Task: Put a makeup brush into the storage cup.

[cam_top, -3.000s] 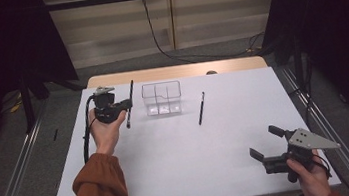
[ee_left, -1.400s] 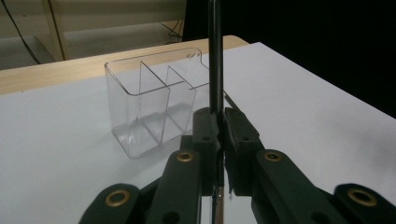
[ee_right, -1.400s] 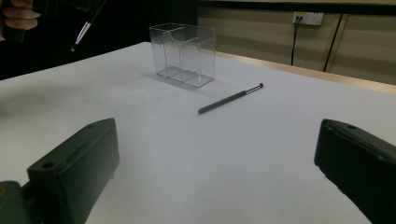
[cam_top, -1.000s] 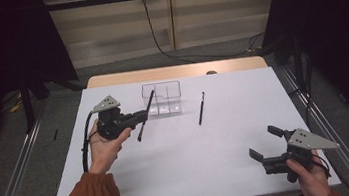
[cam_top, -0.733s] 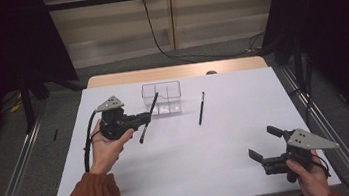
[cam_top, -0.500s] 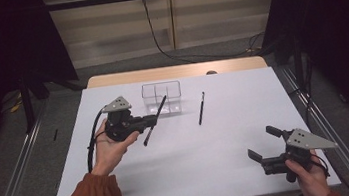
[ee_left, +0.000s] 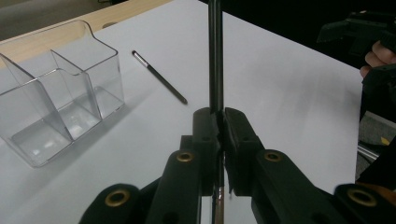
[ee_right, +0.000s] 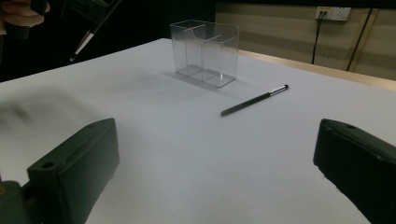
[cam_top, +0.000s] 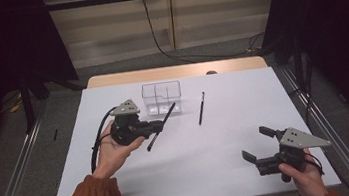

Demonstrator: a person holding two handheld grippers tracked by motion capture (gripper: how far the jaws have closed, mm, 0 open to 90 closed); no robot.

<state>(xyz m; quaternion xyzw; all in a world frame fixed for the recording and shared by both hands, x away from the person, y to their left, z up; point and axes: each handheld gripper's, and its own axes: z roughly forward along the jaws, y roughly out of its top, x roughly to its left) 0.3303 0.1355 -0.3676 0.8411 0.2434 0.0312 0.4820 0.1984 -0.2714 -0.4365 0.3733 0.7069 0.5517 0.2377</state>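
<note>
Left gripper [cam_top: 158, 126] jaws clamped together; right gripper [cam_top: 258, 143] jaws spread wide.

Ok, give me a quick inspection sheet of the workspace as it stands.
Surface: white table, bare around the things.
Job's things: clear organiser, compartments empty; one pen clamped in left gripper; second pen lying right of organiser.
Clutter: nothing seen.
Grippers: left gripper shut on pen, raised near organiser; right gripper open, holding nothing, at the near right.
Cables: black cable loops from left gripper.
Surroundings: dark curtains, wall cable behind.
</note>
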